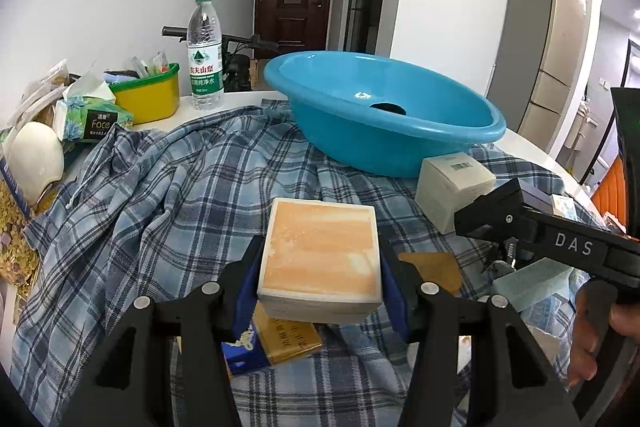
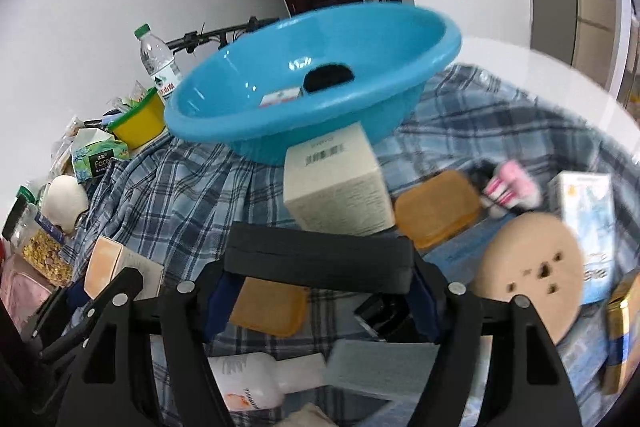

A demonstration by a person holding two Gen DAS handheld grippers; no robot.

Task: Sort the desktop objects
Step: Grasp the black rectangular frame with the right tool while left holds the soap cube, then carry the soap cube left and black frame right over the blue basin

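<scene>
My left gripper (image 1: 320, 267) is shut on an orange-topped white box (image 1: 320, 255), held above the plaid cloth (image 1: 160, 187); the box also shows in the right wrist view (image 2: 108, 263). My right gripper (image 2: 318, 281) is shut on a flat black case (image 2: 320, 259), lifted over the cloth; it also shows in the left wrist view (image 1: 496, 211). A blue basin (image 1: 380, 107) stands at the back and holds a black object (image 2: 328, 75) and a small card (image 2: 280, 97). A cream box with a barcode (image 2: 336, 183) leans against the basin.
Around my right gripper lie orange sponges (image 2: 436, 207), a tan disc (image 2: 528, 275), a pink item (image 2: 508, 183), a white-blue box (image 2: 588, 215), a lotion bottle (image 2: 256, 379) and a grey block (image 2: 380, 367). A water bottle (image 1: 205, 55), yellow bin (image 1: 148, 95) and tissue pack (image 1: 96, 119) stand back left.
</scene>
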